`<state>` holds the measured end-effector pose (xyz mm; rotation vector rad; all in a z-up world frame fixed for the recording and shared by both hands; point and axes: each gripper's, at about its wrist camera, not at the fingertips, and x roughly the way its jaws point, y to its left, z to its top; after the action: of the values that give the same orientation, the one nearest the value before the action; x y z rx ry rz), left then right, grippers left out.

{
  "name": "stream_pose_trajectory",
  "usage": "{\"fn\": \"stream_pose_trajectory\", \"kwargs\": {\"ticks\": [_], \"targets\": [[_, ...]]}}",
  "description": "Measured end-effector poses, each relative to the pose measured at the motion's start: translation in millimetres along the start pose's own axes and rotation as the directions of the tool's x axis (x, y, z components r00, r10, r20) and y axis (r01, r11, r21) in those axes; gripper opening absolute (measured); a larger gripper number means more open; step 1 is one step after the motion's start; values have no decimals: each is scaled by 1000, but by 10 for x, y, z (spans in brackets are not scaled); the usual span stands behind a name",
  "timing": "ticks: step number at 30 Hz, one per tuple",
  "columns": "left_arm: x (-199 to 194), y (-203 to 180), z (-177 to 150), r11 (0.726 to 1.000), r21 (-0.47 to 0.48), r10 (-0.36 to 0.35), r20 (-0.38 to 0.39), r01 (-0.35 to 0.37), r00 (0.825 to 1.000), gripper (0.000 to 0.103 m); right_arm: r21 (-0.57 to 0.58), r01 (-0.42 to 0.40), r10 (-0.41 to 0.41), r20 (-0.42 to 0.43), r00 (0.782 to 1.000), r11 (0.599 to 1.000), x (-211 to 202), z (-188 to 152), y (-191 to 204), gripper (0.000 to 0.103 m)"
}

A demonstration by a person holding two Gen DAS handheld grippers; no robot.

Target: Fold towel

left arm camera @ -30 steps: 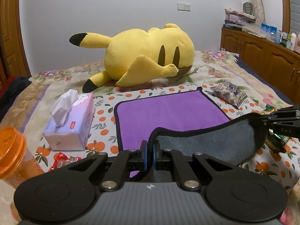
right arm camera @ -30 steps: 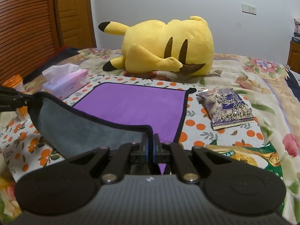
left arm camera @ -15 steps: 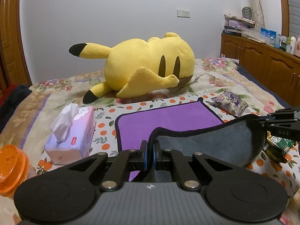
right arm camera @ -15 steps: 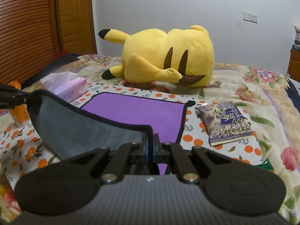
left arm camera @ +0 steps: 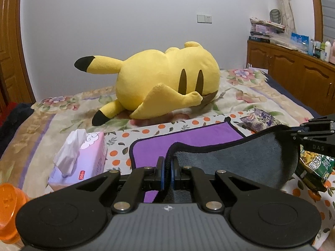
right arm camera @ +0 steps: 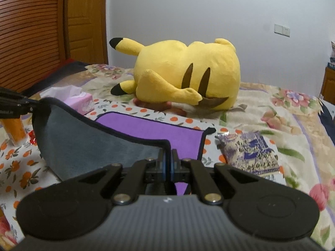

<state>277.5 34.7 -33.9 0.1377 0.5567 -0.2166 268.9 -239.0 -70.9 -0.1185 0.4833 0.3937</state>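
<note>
I have lifted and carried the near edge of the towel (left arm camera: 240, 159) farther over the purple part, so less purple shows now than a second ago, and the gray underside fills more of the middle of both views. In the left view the tissue box (left arm camera: 83, 156) and the orange jar (left arm camera: 10, 205) have slid down toward the lower left, and the yellow plush toy (left arm camera: 167, 83) sits lower in the frame. In the right view the snack packet (right arm camera: 249, 150) has slid down to the lower right.
</note>
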Motion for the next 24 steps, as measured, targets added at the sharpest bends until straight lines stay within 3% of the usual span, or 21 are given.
{"fn": "stream_pose_trajectory", "kwargs": {"ticks": [24], "targets": [[211,32,446,999,-7,39,61,-38,997,6,-62,23,-19,69,997,998,164,431,-97,4]]}}
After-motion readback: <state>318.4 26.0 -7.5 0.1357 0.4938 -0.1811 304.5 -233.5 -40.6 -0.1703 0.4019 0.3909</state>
